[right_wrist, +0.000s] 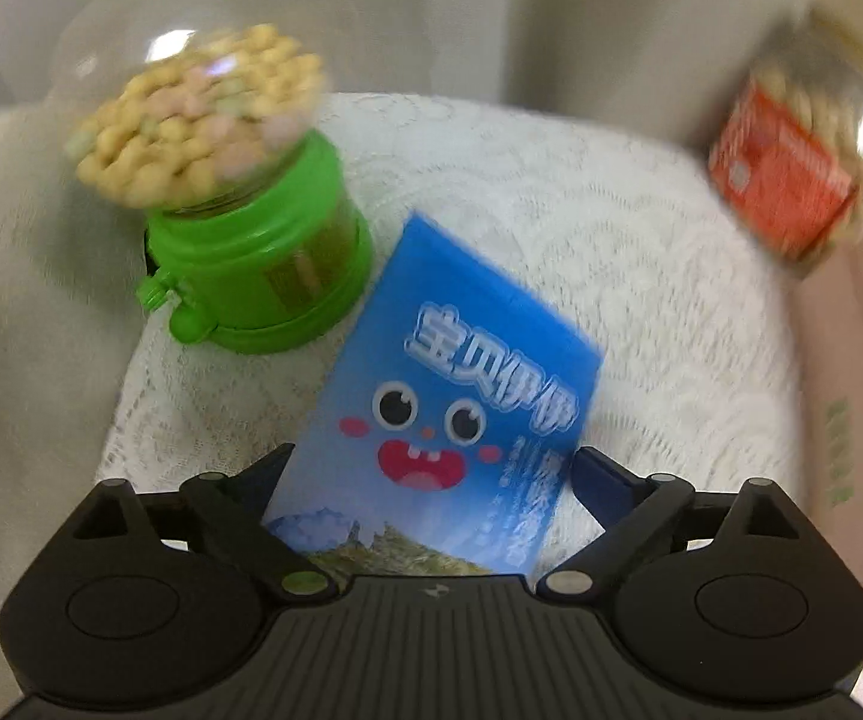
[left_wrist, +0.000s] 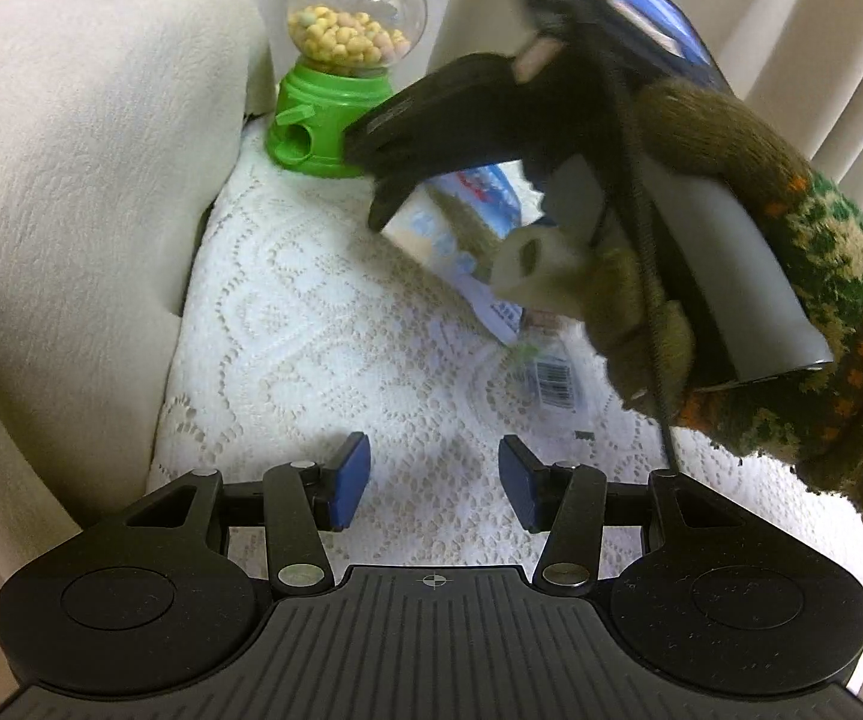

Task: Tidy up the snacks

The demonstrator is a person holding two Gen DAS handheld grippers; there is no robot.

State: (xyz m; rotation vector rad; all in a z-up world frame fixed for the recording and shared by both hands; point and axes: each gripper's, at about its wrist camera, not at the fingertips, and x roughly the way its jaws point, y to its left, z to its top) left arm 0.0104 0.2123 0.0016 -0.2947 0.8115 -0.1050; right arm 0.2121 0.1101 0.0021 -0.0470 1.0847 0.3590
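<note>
In the right wrist view a blue snack box (right_wrist: 467,384) with a cartoon face rests on the white lace cloth (right_wrist: 641,276), tilted, beside a green candy dispenser (right_wrist: 251,276). My right gripper (right_wrist: 431,462) is open, its fingers spread wide on either side of the box's near end, and the right pad stands clear of the box. My left gripper (left_wrist: 434,450) is open above bare lace with nothing between its fingers. In the left wrist view, a gloved hand (left_wrist: 641,324) holds the right gripper's black housing (left_wrist: 479,114) over a pale blue and white pack (left_wrist: 449,240) with a barcode.
A clear jar with an orange label (right_wrist: 791,168) stands at the back right, and a pink carton (right_wrist: 839,390) runs along the right edge. A cream cushion (left_wrist: 71,180) borders the cloth on the left in the left wrist view. Pale curtains hang behind.
</note>
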